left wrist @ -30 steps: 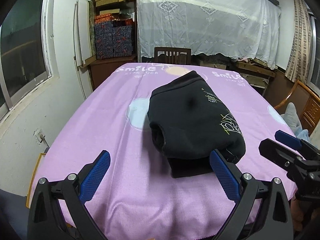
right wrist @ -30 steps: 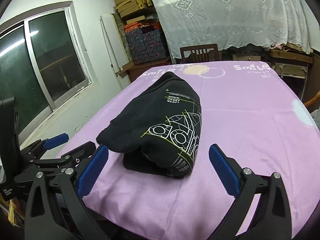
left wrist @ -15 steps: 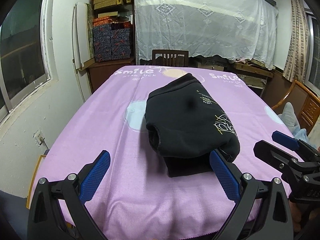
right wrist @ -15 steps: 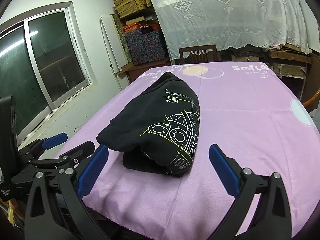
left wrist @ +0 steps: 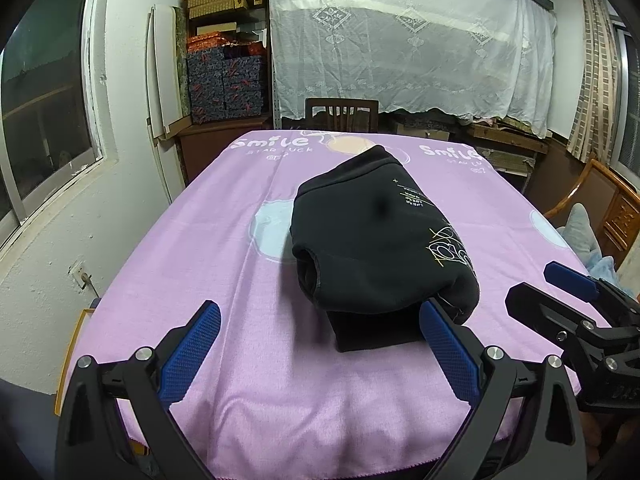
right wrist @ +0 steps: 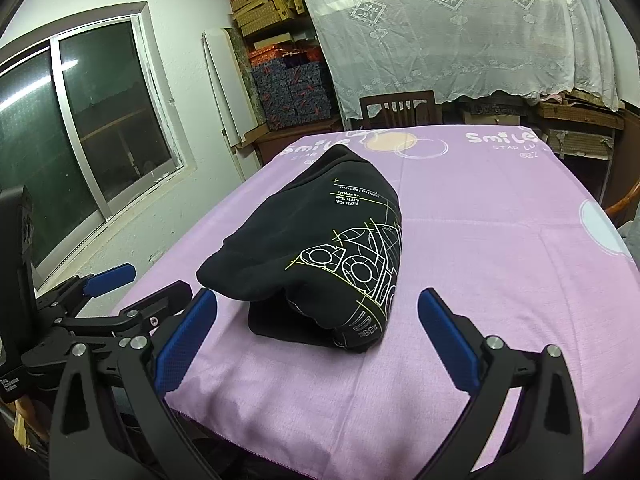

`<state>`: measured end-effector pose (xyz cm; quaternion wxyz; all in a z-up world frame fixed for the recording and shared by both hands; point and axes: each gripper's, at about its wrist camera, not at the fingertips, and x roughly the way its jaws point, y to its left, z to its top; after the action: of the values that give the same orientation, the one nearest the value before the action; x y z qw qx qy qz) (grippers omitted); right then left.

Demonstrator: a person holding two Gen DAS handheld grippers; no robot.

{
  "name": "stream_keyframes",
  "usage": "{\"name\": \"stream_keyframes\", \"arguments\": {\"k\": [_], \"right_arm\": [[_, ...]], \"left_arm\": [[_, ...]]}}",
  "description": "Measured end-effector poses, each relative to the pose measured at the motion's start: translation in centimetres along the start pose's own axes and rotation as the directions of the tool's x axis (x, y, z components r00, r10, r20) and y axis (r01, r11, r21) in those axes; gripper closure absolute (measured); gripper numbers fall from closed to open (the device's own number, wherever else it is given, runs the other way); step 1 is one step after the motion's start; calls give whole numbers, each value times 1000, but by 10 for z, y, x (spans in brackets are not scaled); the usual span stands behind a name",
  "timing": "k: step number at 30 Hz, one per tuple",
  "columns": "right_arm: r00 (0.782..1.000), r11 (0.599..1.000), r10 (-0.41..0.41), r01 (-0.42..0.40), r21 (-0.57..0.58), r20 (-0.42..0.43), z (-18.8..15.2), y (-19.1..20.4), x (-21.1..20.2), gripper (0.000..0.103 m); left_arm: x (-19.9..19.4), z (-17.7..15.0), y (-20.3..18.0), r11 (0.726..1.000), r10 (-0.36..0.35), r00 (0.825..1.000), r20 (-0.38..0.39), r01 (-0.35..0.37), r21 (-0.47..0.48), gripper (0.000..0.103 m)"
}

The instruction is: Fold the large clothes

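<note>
A black sweatshirt [left wrist: 376,240] lies folded into a thick bundle near the middle of the bench [left wrist: 208,240], on a purple cloth printed with "Smile" lettering. Its printed line graphic [right wrist: 360,264] wraps over the right side of the bundle and is only partly readable; the small text lines above it are too fine to make out. A flat dark layer [left wrist: 372,330] pokes out from under the near edge of the bundle, most of it hidden beneath the folds.

The left gripper [left wrist: 320,350] hangs over the near edge of the bench with its jaws spread wide and nothing between them; its right blue pad [left wrist: 448,350] overlaps the sweatshirt's near corner in the left wrist view, and whether they touch cannot be told. The right gripper [right wrist: 316,344] is likewise wide open and empty, just short of the bundle's near side. Each gripper shows at the edge of the other's view, partly cut off.

A wooden chair [left wrist: 342,114] stands at the far end, its lower part hidden by the bench.
</note>
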<state>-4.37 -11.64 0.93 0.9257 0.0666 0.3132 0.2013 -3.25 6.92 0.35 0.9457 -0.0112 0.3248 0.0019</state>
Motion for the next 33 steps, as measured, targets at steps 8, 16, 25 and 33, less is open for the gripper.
{"name": "stream_keyframes", "arguments": {"k": [8, 16, 25, 33], "right_arm": [[1000, 1000, 4, -4, 2, -6, 0, 0, 0, 5], [1000, 1000, 9, -9, 4, -13, -1, -2, 4, 5], [1000, 1000, 18, -17, 5, -23, 1, -4, 6, 5], [999, 1000, 22, -22, 7, -28, 1, -3, 7, 5]], "left_arm": [[1, -1, -1, 1000, 7, 1000, -7, -7, -2, 4], [1, -1, -3, 1000, 4, 1000, -8, -4, -1, 4], [4, -1, -3, 1000, -5, 1000, -15, 5, 7, 4], [5, 0, 0, 1000, 4, 1000, -11, -4, -8, 4]]}}
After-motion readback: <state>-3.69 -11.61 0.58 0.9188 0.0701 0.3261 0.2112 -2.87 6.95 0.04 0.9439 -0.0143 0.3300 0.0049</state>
